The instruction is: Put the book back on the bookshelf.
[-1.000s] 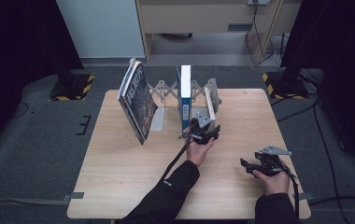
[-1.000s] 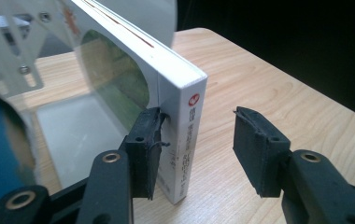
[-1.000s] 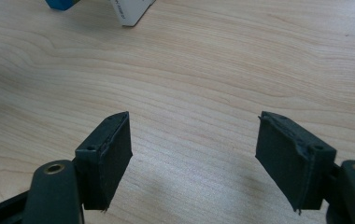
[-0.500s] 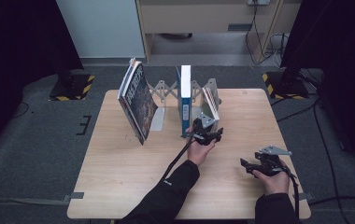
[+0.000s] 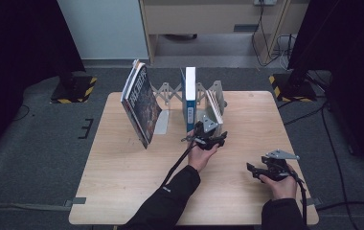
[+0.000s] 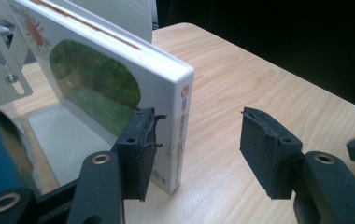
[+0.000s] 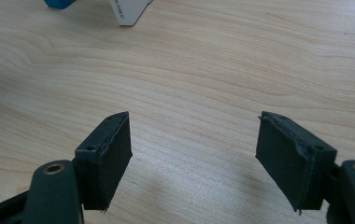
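A thin white book (image 5: 216,107) with a green picture on its cover (image 6: 96,84) leans at the right end of a folding metal rack (image 5: 168,91). My left gripper (image 5: 209,136) is right in front of it. Its jaws have just been opening. The book's spine edge stands between them beside the left pad (image 6: 140,154), while the right pad (image 6: 266,154) is well clear, so the left gripper (image 6: 199,154) is open. My right gripper (image 5: 266,170) rests near the table's front right and stands open (image 7: 194,158) over bare wood.
A blue-and-white book (image 5: 189,98) stands upright mid-rack, and a large dark book (image 5: 142,108) leans at its left end. The wooden table (image 5: 122,182) has free room at front left. Cables trail from both grippers toward the near edge.
The left gripper has shifted slightly toward the near edge by the white book. The right hand has kept still.
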Tool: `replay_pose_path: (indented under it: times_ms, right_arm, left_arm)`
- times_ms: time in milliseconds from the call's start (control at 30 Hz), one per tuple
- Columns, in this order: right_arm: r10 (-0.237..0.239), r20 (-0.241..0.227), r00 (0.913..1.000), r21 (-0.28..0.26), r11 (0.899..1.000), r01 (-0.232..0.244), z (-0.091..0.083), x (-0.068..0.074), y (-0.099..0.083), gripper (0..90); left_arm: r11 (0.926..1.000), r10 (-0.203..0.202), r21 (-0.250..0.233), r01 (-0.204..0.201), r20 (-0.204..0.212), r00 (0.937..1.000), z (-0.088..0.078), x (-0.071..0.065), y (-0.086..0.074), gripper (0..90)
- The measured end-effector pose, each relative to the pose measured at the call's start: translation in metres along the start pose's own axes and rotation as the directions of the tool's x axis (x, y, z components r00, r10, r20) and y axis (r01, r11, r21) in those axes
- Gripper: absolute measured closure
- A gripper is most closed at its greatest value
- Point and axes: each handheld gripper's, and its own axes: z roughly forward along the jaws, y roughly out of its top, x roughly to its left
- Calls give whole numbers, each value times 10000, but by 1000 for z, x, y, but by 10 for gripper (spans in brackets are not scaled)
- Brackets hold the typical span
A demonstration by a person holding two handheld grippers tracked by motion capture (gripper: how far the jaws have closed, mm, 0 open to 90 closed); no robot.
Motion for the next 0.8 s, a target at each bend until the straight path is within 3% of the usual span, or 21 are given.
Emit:
replay_pose_path:
  times_ms: [333, 500, 667, 800]
  right_arm:
    - [84, 236, 9997, 126, 9999, -87, 0, -2, -1, 222]
    - [-7, 303, 9995, 218, 9998, 0, 1, -2, -2, 208]
    - [32, 412, 9991, 420, 9991, -49, 1, -3, -2, 192]
    - [-74, 534, 9985, 557, 9984, 45, 0, -3, -3, 188]
  left_arm:
    - [9984, -100, 563, 80, 367, 9993, -50, 20, -21, 401]
    - [9956, -161, 929, 142, 204, 9997, -81, 37, -33, 370]
    - [9903, -221, 1374, 197, 161, 9996, -106, 51, -47, 343]
    - [9812, -281, 1913, 243, 172, 9995, -129, 63, -64, 301]
